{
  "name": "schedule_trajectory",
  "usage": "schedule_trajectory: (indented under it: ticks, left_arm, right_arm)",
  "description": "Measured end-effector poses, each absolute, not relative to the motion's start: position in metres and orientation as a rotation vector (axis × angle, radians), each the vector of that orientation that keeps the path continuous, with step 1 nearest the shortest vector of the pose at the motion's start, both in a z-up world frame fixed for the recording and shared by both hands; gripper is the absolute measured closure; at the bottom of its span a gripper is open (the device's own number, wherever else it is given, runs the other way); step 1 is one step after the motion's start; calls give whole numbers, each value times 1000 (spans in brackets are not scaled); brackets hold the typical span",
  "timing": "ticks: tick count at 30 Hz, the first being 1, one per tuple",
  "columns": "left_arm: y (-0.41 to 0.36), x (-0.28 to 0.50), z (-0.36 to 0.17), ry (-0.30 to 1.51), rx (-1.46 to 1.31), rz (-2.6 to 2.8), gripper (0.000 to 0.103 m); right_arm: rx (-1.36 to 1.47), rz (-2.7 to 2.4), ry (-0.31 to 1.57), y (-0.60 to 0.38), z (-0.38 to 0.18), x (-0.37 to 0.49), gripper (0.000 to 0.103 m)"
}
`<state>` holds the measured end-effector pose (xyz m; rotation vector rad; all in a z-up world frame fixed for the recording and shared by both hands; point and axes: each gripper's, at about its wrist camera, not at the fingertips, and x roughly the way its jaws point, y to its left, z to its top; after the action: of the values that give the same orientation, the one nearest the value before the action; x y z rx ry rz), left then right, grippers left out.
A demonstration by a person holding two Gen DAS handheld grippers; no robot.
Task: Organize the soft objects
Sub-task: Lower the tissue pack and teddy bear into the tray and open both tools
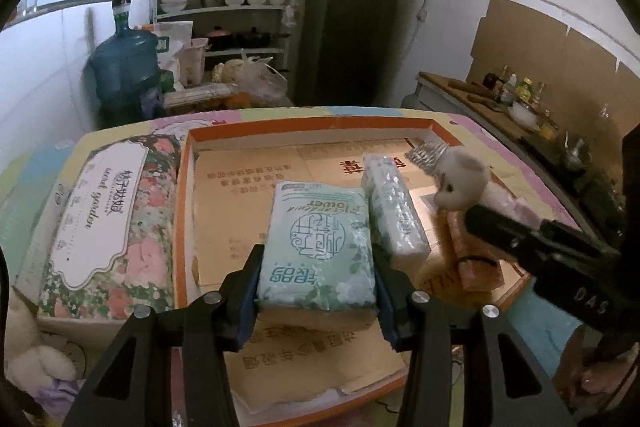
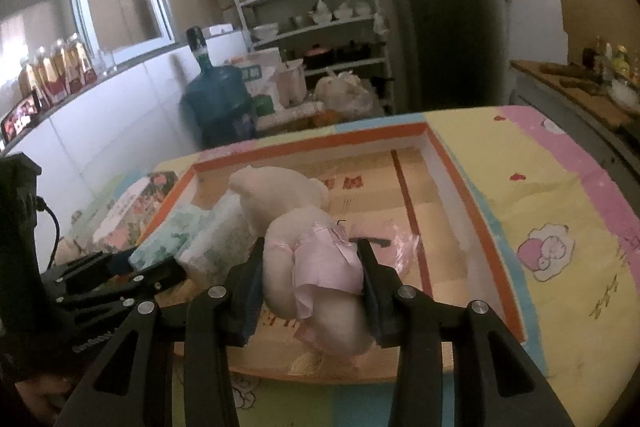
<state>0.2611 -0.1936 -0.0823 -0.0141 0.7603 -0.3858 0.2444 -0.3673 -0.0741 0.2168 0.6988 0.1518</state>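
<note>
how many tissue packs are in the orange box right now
2. One green soft tissue pack is clamped in the left gripper at the middle of the orange-rimmed cardboard box; a second pack stands on edge directly to its right. Others may be hidden.

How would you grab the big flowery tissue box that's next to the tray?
Grip the flowery tissue box across its short width, near the middle, coming straight down from above. It lies flat with long, straight sides, and its right side sits close against the tray, so a sideways approach looks blocked.
</note>
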Motion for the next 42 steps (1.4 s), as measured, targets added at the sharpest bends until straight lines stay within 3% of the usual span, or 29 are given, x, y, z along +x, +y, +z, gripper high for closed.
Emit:
schedule_trajectory:
  ticks: [11, 13, 15, 20, 33, 36, 42]
  left_arm:
    - [-195, 259, -79, 747, -4, -370, 50]
    - [-195, 257, -77, 731, 4, -369, 35]
    - [-196, 254, -75, 717, 18, -359, 28]
    - [-195, 248, -70, 691, 30, -353, 28]
    - [-174, 229, -48, 616, 16, -340, 28]
    - [-171, 223, -44, 599, 13, -343, 27]
    - [-163, 213, -36, 571, 5, -351, 27]
  right_arm:
    - [235, 159, 709, -370, -79, 248, 54]
    - [237, 159, 711, -370, -79, 248, 52]
    - [239, 162, 711, -370, -80, 248, 51]
    - [256, 175, 706, -373, -80, 245, 46]
    - [277, 199, 671, -371, -73, 235, 43]
    - [275, 201, 657, -369, -68, 231, 34]
    - [271, 208, 633, -363, -59, 219, 34]
